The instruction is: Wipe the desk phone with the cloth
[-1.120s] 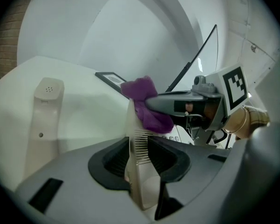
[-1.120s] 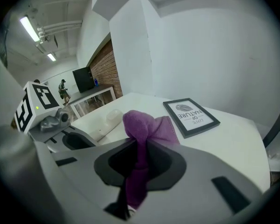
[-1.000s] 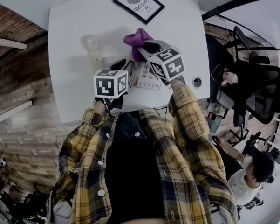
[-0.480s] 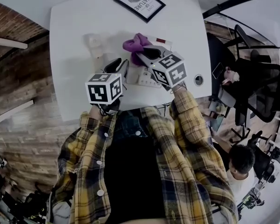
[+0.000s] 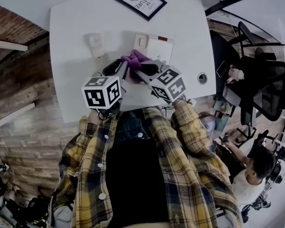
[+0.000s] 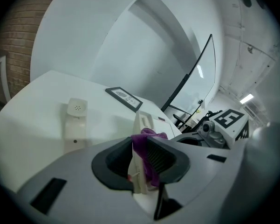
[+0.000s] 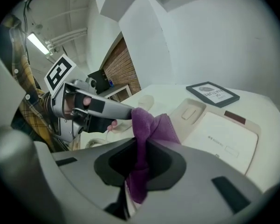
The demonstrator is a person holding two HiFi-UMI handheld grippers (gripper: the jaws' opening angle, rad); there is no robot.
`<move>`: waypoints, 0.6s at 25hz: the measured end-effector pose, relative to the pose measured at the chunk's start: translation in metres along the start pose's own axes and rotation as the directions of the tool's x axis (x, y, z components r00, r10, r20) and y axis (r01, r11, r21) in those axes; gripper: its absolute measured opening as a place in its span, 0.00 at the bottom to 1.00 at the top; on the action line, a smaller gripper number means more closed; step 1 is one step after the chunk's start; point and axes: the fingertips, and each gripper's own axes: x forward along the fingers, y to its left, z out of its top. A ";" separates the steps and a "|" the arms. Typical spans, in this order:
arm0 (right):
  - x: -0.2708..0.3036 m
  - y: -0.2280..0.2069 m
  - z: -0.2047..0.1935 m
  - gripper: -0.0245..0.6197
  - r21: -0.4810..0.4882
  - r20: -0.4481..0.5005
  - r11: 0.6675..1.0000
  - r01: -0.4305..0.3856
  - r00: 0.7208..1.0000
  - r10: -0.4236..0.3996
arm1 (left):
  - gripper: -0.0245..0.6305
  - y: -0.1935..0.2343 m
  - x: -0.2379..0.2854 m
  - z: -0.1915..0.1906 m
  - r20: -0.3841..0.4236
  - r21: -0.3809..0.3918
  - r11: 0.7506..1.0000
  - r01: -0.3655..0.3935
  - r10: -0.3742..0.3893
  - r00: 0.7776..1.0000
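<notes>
My right gripper (image 7: 140, 163) is clenched on the purple cloth (image 7: 151, 125). The cloth is pinched between the pads, with a tail hanging below and a bunch standing up past the tips. My left gripper (image 6: 142, 161) comes in from the left with its tip against that bunch. Its jaws are apart, not clamped, and have just been closing in. A fold of the cloth (image 6: 148, 141) and the white near edge of the desk phone (image 6: 143, 120) stand in the gap.

From the head view, both of my plaid sleeves (image 5: 185, 110) reach out over the near edge of the table (image 5: 71, 84). The right gripper (image 5: 141, 71) and left gripper (image 5: 117, 66) both point away from me and downward. They converge on the cloth (image 5: 133, 58), which sits at the near-left end of the desk phone (image 5: 159, 49).

The handset (image 5: 95, 44) is off the cradle and lies flat to the left of the phone, apart from it. A framed sign (image 5: 140, 1) lies at the far edge, well beyond the phone.

I see bare tabletop left of the handset out to the left edge. There is a narrower strip right of the phone, running to a round cable port (image 5: 201, 78) near the right edge. The near edge runs just under my marker cubes, and a brick wall (image 5: 14, 80) flanks the left side.
</notes>
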 end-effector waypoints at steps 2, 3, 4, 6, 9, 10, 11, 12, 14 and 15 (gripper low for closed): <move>0.001 0.008 -0.008 0.13 0.011 -0.007 1.000 -0.022 1.000 0.022 | 0.19 0.001 -0.001 0.000 -0.001 -0.004 1.000 0.000 0.000 1.000; 0.001 0.012 -0.012 0.13 0.013 -0.014 0.999 -0.033 0.999 0.034 | 0.19 0.001 -0.001 0.001 0.002 -0.007 1.000 0.000 0.000 1.000; 0.002 0.016 -0.016 0.13 0.011 -0.025 0.999 -0.046 0.999 0.046 | 0.19 0.002 -0.002 0.003 0.006 -0.010 1.000 -0.001 0.002 1.000; 0.004 0.025 -0.026 0.13 0.002 -0.054 0.998 -0.070 0.996 0.070 | 0.19 0.003 -0.004 0.006 0.015 -0.013 1.000 -0.009 0.009 1.000; 0.004 0.035 -0.035 0.13 -0.013 -0.082 0.997 -0.081 0.993 0.080 | 0.19 0.004 -0.007 0.008 0.022 -0.002 1.000 -0.025 0.025 0.999; 0.004 0.037 -0.037 0.13 -0.016 -0.088 0.996 -0.085 0.993 0.083 | 0.19 0.004 -0.008 0.009 0.023 0.000 1.000 -0.029 0.029 0.999; 0.004 0.039 -0.038 0.13 -0.015 -0.092 0.996 -0.089 0.992 0.087 | 0.19 0.004 -0.009 0.009 0.025 -0.002 1.000 -0.031 0.031 0.999; 0.003 0.041 -0.040 0.13 -0.010 -0.092 0.996 -0.094 0.991 0.093 | 0.19 0.002 -0.010 0.009 0.028 -0.004 0.999 -0.033 0.033 0.999; 0.002 0.043 -0.042 0.13 0.016 -0.086 0.994 -0.105 0.991 0.106 | 0.19 0.000 -0.012 0.010 0.031 -0.003 0.999 -0.036 0.037 0.999; 0.001 0.045 -0.042 0.13 0.035 -0.079 0.993 -0.112 0.990 0.114 | 0.19 -0.001 -0.012 0.009 0.031 -0.002 0.999 -0.039 0.039 0.999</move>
